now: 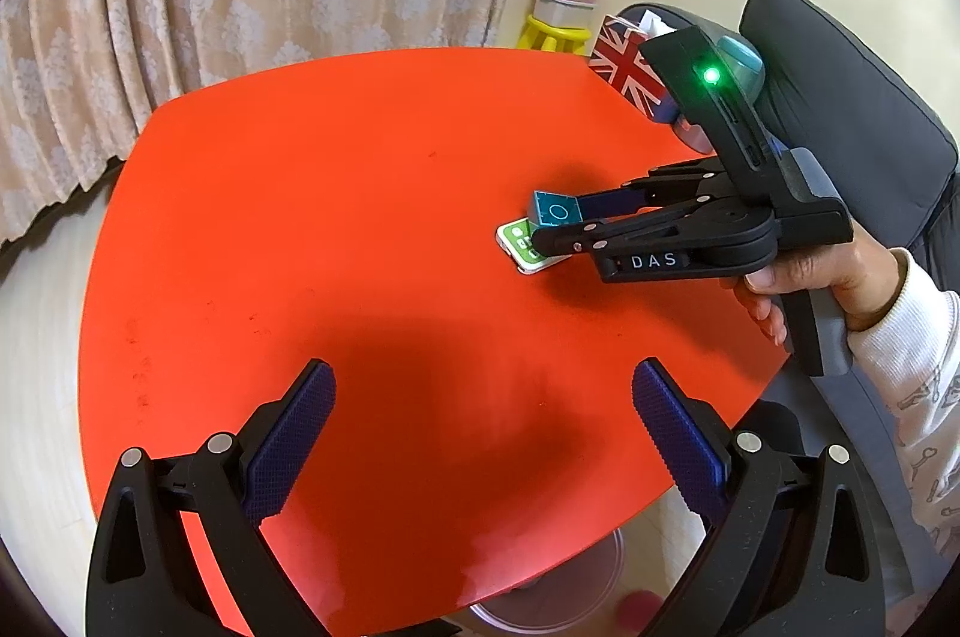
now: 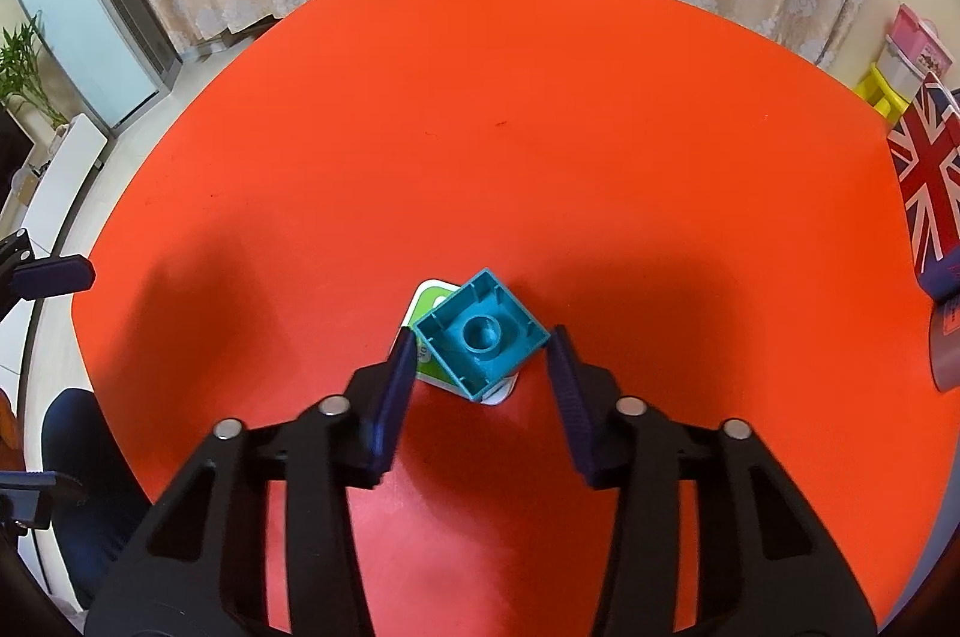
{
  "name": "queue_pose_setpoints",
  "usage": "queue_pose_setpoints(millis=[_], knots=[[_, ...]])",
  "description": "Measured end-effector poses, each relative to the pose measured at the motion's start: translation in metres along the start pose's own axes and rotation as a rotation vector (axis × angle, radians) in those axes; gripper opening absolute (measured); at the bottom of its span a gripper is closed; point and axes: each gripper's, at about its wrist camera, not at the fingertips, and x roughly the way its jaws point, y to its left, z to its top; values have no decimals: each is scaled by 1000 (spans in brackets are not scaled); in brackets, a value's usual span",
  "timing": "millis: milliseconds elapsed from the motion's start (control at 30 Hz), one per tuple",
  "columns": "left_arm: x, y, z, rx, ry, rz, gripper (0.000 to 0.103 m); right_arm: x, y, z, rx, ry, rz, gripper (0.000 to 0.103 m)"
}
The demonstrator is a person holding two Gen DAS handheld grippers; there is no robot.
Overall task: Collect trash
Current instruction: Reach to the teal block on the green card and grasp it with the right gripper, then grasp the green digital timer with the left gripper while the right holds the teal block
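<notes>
A teal toy brick (image 2: 483,334) sits between the fingers of my right gripper (image 2: 483,343), hollow underside toward the camera, held by two corners just above a small green and white pack (image 2: 429,301) on the red table (image 2: 480,126). The left wrist view shows the right gripper (image 1: 549,226) shut on the teal brick (image 1: 555,212) over the green and white pack (image 1: 522,247). My left gripper (image 1: 483,391) is open and empty above the table's near edge (image 1: 360,547).
A Union Jack tissue box (image 1: 624,66) stands at the table's far right, also in the right wrist view (image 2: 927,169). A grey chair (image 1: 840,108) is beside it. A clear bin (image 1: 540,595) sits on the floor below the table edge. Curtains hang behind.
</notes>
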Motion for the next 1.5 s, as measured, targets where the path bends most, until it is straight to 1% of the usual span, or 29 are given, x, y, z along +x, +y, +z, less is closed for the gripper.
queue_pose_setpoints(millis=[200,500,800,1067,1200,1500], knots=[[3,-2,6,13,2,-1,95,-8,-2,-1,13,-26,8,40],[15,-11,22,65,14,-15,95,-36,-15,-8,48,-40,3,39],[43,-28,49,128,48,-29,95,-65,-34,-24,75,-60,-16,39],[71,-40,64,151,92,-21,95,-78,-53,-35,100,-70,-24,39],[92,-43,68,153,124,8,95,-81,-59,-43,115,-72,-25,39],[120,-42,68,156,141,70,95,-83,-71,-54,138,-76,-22,39]])
